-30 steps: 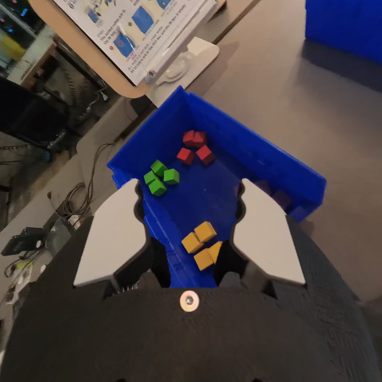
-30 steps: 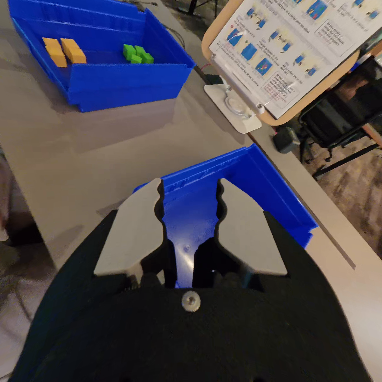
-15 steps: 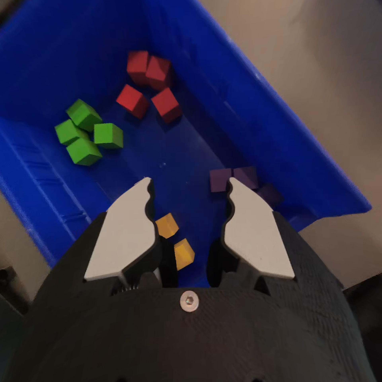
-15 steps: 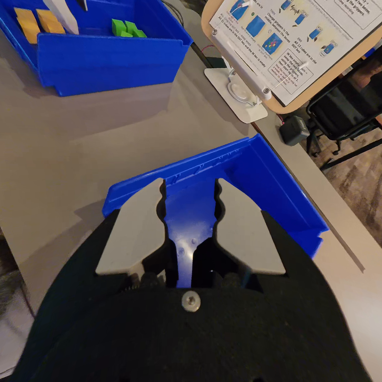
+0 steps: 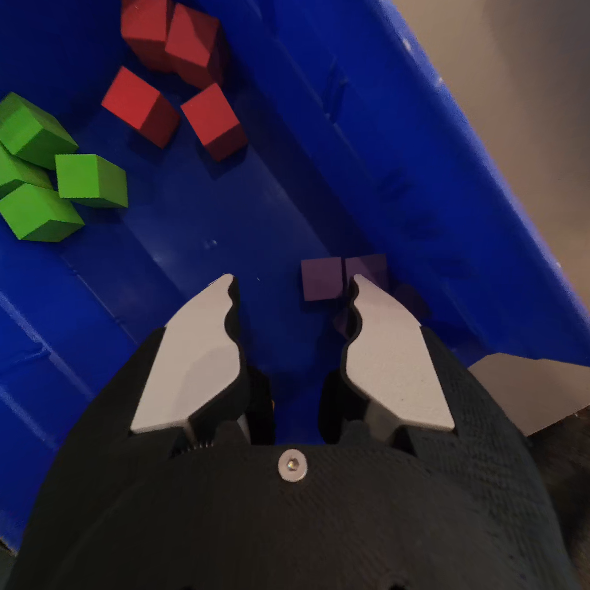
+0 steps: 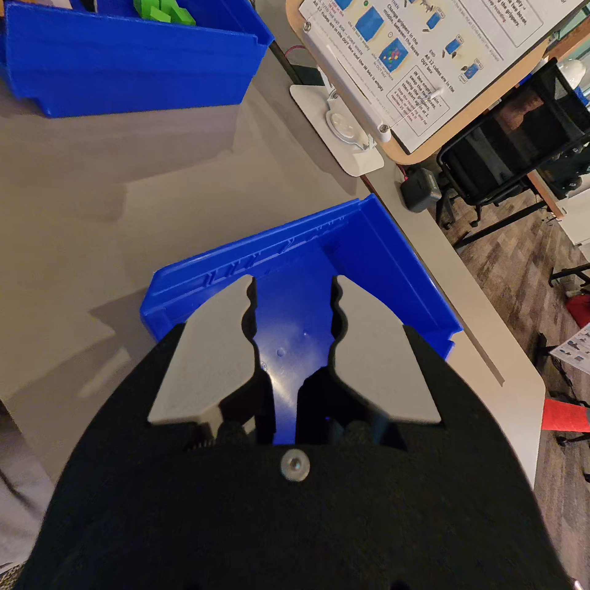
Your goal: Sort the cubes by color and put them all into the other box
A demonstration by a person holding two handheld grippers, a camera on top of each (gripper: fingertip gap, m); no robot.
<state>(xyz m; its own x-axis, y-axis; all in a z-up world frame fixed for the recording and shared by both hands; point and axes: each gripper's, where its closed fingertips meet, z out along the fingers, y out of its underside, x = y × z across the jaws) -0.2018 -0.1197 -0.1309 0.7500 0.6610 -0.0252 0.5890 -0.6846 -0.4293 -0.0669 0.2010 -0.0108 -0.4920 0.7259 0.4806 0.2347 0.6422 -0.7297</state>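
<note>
Left claw (image 5: 292, 281) gapes empty, low inside the blue bin (image 5: 399, 166), purple cubes (image 5: 322, 279) just beside its right finger; centring on one cube looks wise. Right claw (image 6: 292, 281) hangs part-open, empty, above the bare second bin (image 6: 399, 255) on the counter (image 6: 159, 191).

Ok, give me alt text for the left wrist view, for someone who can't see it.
The open left gripper hangs inside a blue plastic bin, holding nothing, its right fingertip beside a cluster of dark purple cubes. Farther in lie four red cubes and, to the left, four green cubes.
</note>
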